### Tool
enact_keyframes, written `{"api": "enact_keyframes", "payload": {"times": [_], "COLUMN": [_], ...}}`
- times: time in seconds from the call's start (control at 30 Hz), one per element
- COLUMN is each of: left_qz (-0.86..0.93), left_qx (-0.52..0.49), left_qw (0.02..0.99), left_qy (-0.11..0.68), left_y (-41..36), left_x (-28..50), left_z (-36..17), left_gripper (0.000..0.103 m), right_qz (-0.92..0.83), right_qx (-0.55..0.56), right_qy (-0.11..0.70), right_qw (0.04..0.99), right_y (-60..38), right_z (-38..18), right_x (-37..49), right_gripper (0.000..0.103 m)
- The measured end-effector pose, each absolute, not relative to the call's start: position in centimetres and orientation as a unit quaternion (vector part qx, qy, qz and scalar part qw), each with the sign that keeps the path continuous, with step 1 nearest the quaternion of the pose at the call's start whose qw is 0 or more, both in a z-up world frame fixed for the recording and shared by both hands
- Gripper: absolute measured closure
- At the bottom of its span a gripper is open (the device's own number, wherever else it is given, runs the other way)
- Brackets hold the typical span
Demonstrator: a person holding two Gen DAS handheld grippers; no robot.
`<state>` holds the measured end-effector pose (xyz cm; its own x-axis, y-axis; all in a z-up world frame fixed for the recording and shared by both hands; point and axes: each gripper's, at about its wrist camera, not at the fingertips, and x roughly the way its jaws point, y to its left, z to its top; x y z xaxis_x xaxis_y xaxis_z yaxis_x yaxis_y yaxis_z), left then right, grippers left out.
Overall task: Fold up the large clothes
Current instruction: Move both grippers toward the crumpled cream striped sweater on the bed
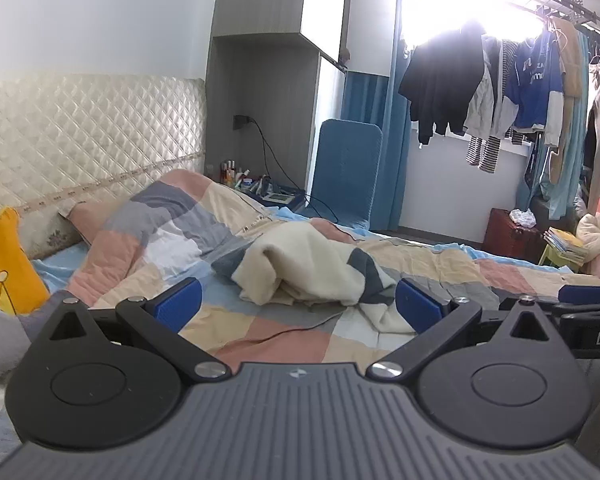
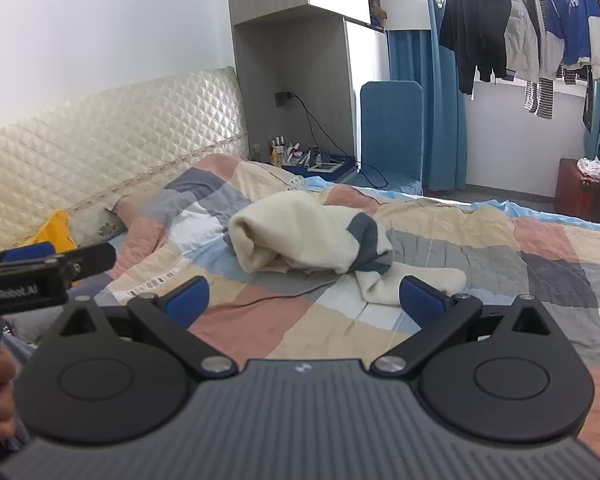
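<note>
The left tongs are held wide open above the bed, with nothing between the blue pads. Straight ahead of them, and a little beyond the fingertips, one cream garment with dark grey patches is seen lying crumpled on the patchwork quilt. Its long axis is judged to run crosswise, from ahead-left of these tongs towards ahead-right, where a loose end trails close to the right-hand pad.

The right tongs are likewise spread fully apart and nothing is gripped by them. From this side the garment lies ahead and slightly left of centre, while one pale sleeve-like end reaches down beside the right pad and seems to pass just behind it; whether contact is made cannot be told, as the fisheye view flattens depth there.

That trailing end is judged nearer to the right tongs; the bulky heap is nearer to the left tongs.

Counted: one garment to be folded, one quilt, two tongs, and one yellow pillow far to the left. The clothes hanging at the window are too overlapped to be counted.
</note>
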<state>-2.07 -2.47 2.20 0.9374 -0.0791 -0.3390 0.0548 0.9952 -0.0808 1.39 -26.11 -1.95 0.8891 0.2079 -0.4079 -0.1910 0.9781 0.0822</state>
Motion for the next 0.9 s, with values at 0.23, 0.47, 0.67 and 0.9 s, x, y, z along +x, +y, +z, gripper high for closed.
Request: {"api": "enact_keyframes", "payload": {"times": [0.23, 0.47, 0.67, 0.9], "left_qz": [-0.041, -0.035, -0.060, -0.057], "left_qx": [-0.019, 0.007, 0.005, 0.017], "left_qw": [0.981, 0.981, 0.977, 0.973], "left_qy": [0.188, 0.190, 0.203, 0.223], "left_y": [-2.3, -1.9, -2.7, -2.7], "left_x": [-1.7, 1.0, 4.1, 8.7], "left_z": [5.0, 5.9, 4.2, 0.8], "left_gripper": [0.000, 0.000, 0.000, 0.000], "right_qz": [0.096, 0.093, 0.090, 0.088], "right_qx": [0.014, 0.014, 0.005, 0.012], "right_qy": [0.206, 0.223, 0.238, 0.255], "right_qw": [0.974, 0.970, 0.967, 0.963], "right_y": [-25.3, -26.0, -25.4, -24.6], "right_z": [-0.4, -0.5, -2.2, -4.4], "right_x": [0.7, 2.1, 5.0, 8.9], "right_gripper": [0.000, 0.000, 0.000, 0.000]}}
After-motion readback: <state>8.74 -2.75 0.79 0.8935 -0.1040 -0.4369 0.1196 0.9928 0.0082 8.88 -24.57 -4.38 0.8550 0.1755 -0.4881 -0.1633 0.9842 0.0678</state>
